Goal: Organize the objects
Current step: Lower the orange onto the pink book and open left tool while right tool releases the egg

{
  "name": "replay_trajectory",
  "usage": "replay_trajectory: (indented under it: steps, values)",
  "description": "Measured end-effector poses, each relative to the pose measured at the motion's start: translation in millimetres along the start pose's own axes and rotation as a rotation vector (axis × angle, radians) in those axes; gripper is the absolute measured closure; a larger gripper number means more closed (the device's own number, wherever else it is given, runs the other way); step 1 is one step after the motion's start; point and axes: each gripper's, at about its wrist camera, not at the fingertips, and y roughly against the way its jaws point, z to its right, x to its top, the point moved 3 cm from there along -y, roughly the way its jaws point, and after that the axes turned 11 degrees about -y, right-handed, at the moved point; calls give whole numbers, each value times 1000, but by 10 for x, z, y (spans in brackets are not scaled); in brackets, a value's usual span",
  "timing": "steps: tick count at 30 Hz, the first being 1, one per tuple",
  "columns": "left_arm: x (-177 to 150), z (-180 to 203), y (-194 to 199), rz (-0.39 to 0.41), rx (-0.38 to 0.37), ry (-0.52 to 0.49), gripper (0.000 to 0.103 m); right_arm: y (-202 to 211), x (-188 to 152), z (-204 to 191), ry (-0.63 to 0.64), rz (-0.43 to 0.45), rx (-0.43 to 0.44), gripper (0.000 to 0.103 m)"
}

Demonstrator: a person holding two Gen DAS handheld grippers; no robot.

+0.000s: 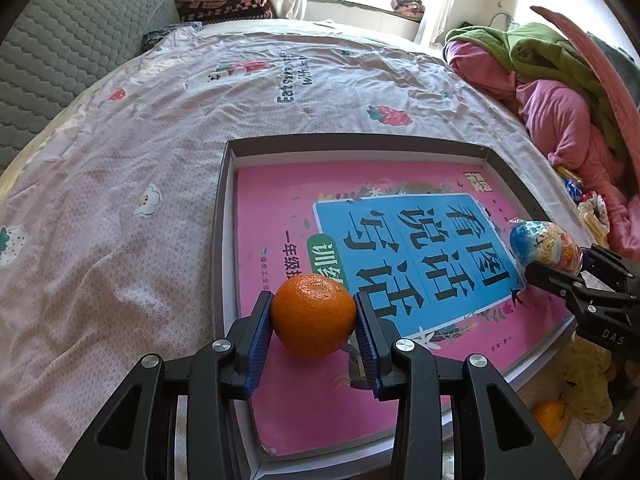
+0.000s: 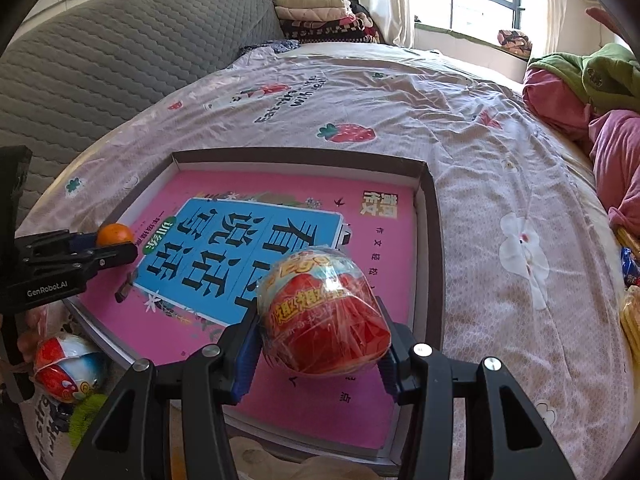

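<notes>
You are at the putting-down step: both things are over the tray, ready to go in.

Your left gripper squeezes the orange between its blue pads, partly closed, low in the middle of the left view. The orange seems to sit on or just above the pink book that lies in the tray.

Your right gripper hugs the toy egg, a wrapped red one, a bit wider apart, low in the middle of the right view, also over the book.

Next, I think you should open each gripper slowly and lift away. Both things are round, so they may roll.

Another egg waits at the lower left of the right view, outside the tray.
</notes>
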Motion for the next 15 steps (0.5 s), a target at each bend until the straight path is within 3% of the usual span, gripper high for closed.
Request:
replay_trajectory:
  steps: [15]
  values:
    - [-2, -1, -21, -12, -2, -10, 62, -3, -2, 27, -16, -2, -6, 52]
